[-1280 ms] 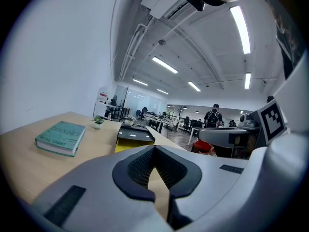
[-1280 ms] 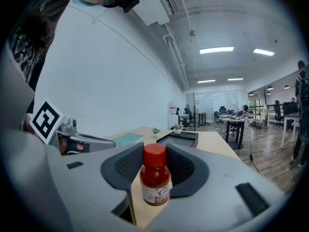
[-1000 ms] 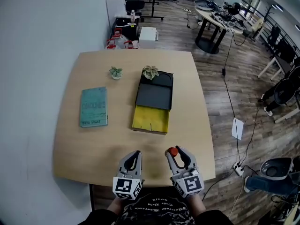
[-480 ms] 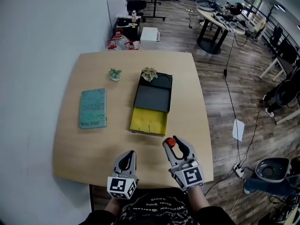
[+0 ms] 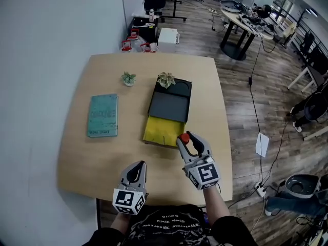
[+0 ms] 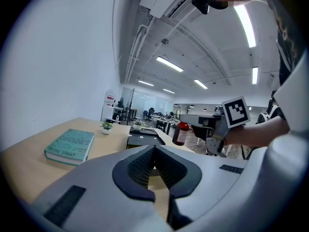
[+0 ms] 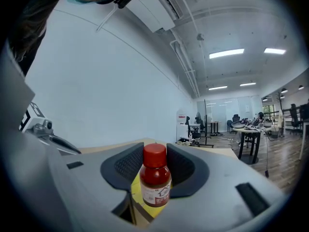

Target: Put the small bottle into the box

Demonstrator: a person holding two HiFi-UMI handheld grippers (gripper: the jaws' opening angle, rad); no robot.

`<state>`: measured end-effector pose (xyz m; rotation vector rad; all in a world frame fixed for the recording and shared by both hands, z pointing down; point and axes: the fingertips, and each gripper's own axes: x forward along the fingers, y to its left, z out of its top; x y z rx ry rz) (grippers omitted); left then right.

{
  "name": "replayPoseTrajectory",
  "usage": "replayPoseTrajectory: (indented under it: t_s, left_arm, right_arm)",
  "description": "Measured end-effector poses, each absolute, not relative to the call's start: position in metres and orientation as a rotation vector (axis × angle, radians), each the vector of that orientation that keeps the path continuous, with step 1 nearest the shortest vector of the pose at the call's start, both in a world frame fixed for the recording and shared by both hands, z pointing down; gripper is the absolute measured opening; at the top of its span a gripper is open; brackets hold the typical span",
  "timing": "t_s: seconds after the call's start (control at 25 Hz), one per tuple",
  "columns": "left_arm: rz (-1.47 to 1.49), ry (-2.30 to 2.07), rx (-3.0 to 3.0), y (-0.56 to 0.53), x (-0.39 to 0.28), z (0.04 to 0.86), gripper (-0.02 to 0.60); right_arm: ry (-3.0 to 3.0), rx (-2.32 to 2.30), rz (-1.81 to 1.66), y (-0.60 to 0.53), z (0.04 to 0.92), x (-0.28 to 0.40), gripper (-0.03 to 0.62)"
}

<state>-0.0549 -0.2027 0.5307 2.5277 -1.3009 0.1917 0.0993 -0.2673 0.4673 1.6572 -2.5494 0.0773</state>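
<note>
Surface [image 5: 102, 158]: we see a pale wooden top carrying the box, a book and two small plants, with both claws over its near edge.
Box [image 5: 161, 129]: it lies lengthwise near the middle of the surface. A dark lid covers its far part and the yellow inside is open at the near end.
Book [image 5: 103, 115]: teal and lying flat, left of the box and well apart from it.
Right claw [image 5: 188, 140]: we find it gripping the small bottle, one pad pressed on each side of the body. It points toward the near right corner of the box's yellow end.
Left claw [image 5: 137, 169]: its jaws are closed together with nothing between them. It sits at the near edge, left of the right claw.
Small bottle [image 7: 155, 178]: dark red with a red cap and a pale label, upright between the right claw's jaws. The cap rises above the pads. In the head view it sits just at the near right edge of the box's open yellow part, off the surface.
Potted plant [image 5: 128, 78]: on the far part of the surface, left of the box.
Second plant [image 5: 165, 79]: at the far end of the box.
</note>
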Motion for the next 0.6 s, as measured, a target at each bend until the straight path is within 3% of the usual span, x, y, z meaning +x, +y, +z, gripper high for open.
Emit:
replayPoseTrajectory:
  t_s: [0.6]
  left_arm:
    - [0.190,-1.299,2.502,-0.227,-0.062,0.538,0.005]
  right_arm:
    - [-2.597,1.537,0.125,-0.338,0.500,0.088,0.155]
